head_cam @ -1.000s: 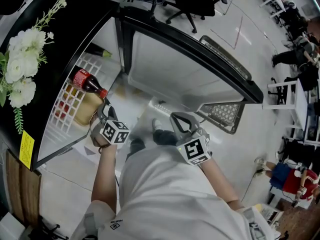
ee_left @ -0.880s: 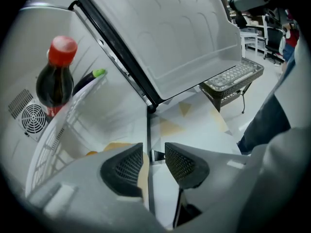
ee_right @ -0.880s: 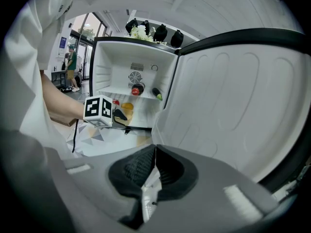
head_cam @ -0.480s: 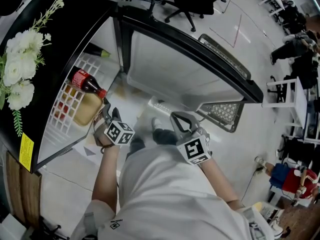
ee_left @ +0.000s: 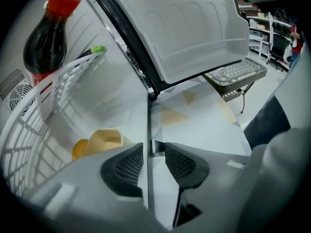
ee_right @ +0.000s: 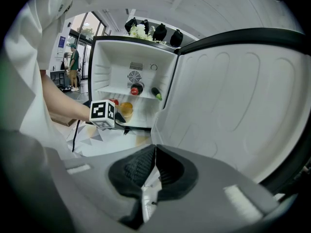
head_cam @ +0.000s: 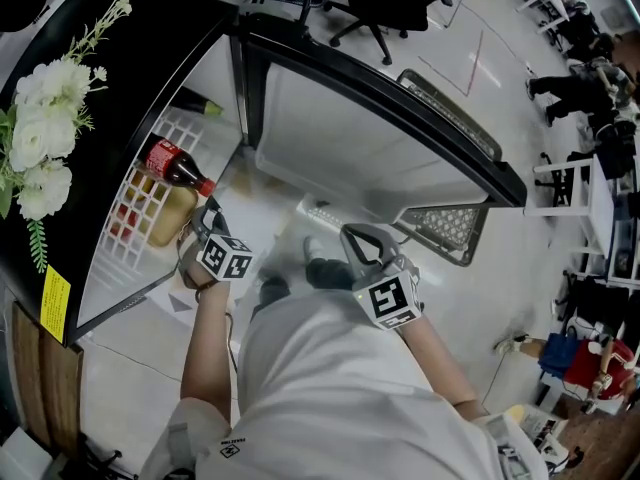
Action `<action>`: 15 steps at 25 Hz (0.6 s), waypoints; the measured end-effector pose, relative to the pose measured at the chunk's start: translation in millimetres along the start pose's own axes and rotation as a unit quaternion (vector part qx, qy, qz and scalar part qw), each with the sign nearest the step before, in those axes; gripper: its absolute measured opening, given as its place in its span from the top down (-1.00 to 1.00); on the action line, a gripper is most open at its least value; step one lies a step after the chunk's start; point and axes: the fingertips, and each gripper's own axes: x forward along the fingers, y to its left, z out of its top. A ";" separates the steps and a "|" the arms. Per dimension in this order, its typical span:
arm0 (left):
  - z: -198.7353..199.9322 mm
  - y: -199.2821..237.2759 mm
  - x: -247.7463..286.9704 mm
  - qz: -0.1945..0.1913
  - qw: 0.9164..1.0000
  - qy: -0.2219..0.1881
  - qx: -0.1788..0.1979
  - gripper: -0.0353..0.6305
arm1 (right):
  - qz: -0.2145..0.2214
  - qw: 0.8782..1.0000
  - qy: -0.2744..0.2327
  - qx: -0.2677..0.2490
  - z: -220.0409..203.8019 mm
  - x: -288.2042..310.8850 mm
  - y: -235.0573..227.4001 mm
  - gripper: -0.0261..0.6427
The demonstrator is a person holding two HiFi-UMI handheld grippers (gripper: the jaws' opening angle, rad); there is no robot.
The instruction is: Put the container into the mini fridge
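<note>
Mini fridge (head_cam: pixel 120 58) open; door (head_cam: pixel 350 138) swung wide, at 12–2 o'clock of both grippers. Left gripper (head_cam: pixel 205 220) (ee_left: pixel 153 161) at cabinet front edge, jaws slightly apart, nothing btwn. Container (head_cam: pixel 172 213) (ee_left: pixel 103 141): tan, at 10 o'clock of left gripper, inside on fridge bottom under wire shelf (head_cam: pixel 135 203). Shelf holds cola bottle (head_cam: pixel 172 164) and green-cap bottle (head_cam: pixel 196 101), both lying. Right gripper (head_cam: pixel 360 240) (ee_right: pixel 153 166) at 3 o'clock of left, over floor btwn cabinet and door, jaws pressed together, empty.

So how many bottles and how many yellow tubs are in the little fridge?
Bottles: 2 (red-capped bottle, green-capped bottle)
Yellow container: 1
Total: 3
</note>
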 end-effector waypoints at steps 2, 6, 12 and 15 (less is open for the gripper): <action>-2.1 4.8 1.7 0.003 1.000 0.002 -0.004 0.50 | -0.001 1.000 0.005 0.001 -2.2 0.1 0.0 0.91; -4.1 14.5 4.4 0.008 1.000 0.003 -0.012 0.50 | -0.003 1.000 0.008 -0.004 -1.1 0.6 -0.7 0.91; -3.7 12.7 5.2 0.005 1.000 0.005 -0.007 0.50 | 0.000 1.000 0.008 -0.008 0.0 1.7 -0.9 0.91; -3.7 9.4 2.4 0.000 1.000 0.006 -0.011 0.50 | 0.004 1.000 0.004 -0.011 1.5 2.9 -0.8 0.91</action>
